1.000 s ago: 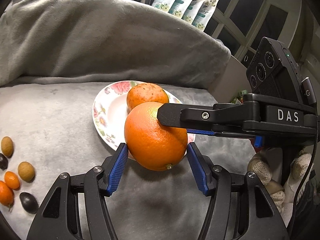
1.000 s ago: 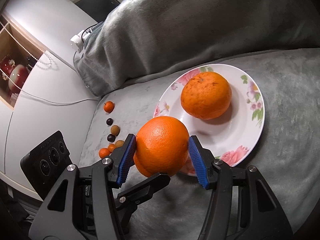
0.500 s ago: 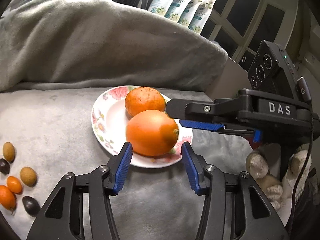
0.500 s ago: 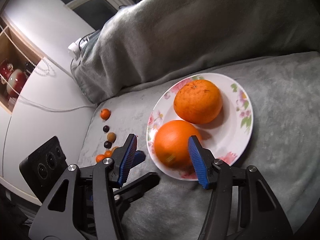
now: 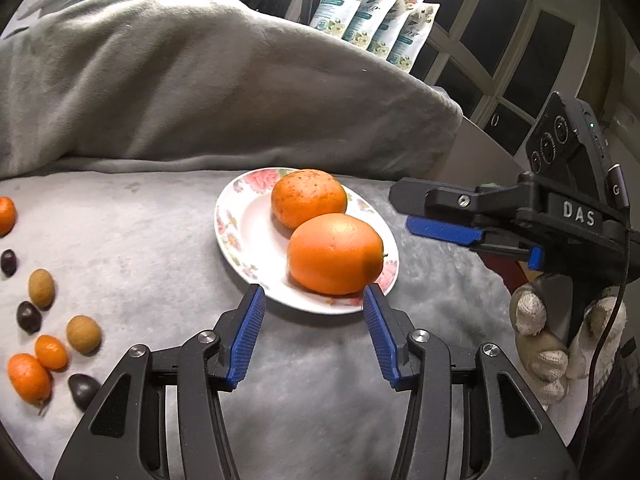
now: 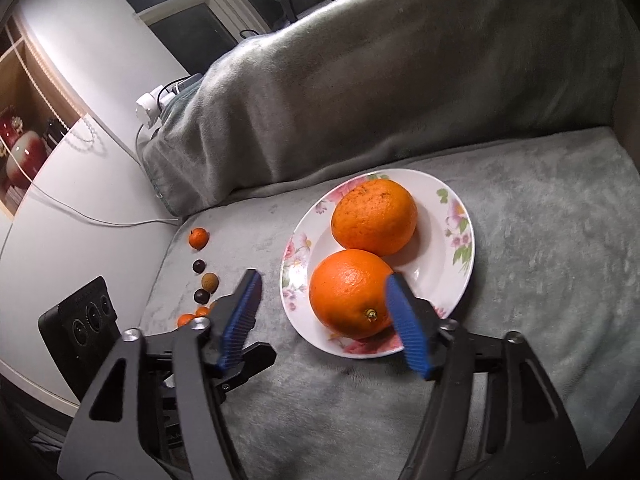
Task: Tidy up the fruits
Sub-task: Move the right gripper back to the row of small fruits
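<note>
A floral white plate (image 5: 240, 240) (image 6: 460, 248) sits on the grey blanket. It holds two oranges: a smooth one (image 5: 335, 254) (image 6: 350, 294) at the near rim and a speckled one (image 5: 309, 198) (image 6: 374, 216) behind it. My left gripper (image 5: 311, 316) is open and empty, just short of the plate's near rim. My right gripper (image 6: 324, 304) is open and empty, its jaws standing either side of the smooth orange without holding it. It shows at the right of the left wrist view (image 5: 440, 232).
Several small fruits lie in a line on the blanket left of the plate: small oranges (image 5: 28, 378), brown ones (image 5: 83, 334) and dark ones (image 5: 29, 317), also in the right wrist view (image 6: 199, 239). A blanket-covered backrest (image 5: 200, 92) rises behind. Snack pouches (image 5: 372, 12) stand beyond.
Both grippers let go of the smooth orange, which now rests on the plate. Both have pulled back from it, and the right gripper has moved off to the right.
</note>
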A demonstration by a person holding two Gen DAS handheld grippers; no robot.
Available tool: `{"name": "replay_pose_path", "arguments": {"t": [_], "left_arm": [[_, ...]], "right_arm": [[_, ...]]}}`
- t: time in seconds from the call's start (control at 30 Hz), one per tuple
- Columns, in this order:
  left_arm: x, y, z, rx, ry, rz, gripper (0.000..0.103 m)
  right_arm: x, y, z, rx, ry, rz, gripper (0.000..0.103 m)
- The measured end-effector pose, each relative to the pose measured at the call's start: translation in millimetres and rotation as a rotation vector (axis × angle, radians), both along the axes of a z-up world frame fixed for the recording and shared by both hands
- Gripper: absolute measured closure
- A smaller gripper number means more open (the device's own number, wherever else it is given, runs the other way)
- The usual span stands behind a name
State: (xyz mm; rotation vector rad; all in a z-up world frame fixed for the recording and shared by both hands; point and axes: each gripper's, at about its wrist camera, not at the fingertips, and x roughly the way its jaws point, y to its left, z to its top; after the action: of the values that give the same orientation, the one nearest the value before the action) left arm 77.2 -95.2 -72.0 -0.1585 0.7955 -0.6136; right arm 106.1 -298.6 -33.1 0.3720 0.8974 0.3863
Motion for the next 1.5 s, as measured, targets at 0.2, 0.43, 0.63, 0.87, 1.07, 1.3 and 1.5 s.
{"name": "replay_pose_path", "arguments": {"t": [0.2,0.43,0.63,0.87,1.07,1.3,1.5], "left_arm": [[-11,20,1,0.001,-0.02,0.027,0.042],[-27,56,7,0.035,-0.063,0.085,0.041],[-36,95,4,0.069,-0.052,0.179,0.041],[-39,135,-3,0.092,-0.031,0.277,0.041],[-38,152,-12,0.088,-0.009,0.316,0.042],[-34,159,-24,0.104,0.02,0.319,0.046],[-28,164,-34,0.104,0.055,0.315,0.051]], "right_arm": [[-7,9,6,-0.021,-0.041,0.007,0.027],[-15,34,14,-0.085,-0.114,0.044,0.021],[-16,60,15,-0.124,-0.14,0.101,0.021],[-12,93,8,-0.142,-0.133,0.184,0.021],[-5,124,-6,-0.149,-0.085,0.271,0.036],[4,161,-25,-0.204,-0.055,0.36,0.047],[14,186,-46,-0.228,-0.01,0.418,0.058]]}}
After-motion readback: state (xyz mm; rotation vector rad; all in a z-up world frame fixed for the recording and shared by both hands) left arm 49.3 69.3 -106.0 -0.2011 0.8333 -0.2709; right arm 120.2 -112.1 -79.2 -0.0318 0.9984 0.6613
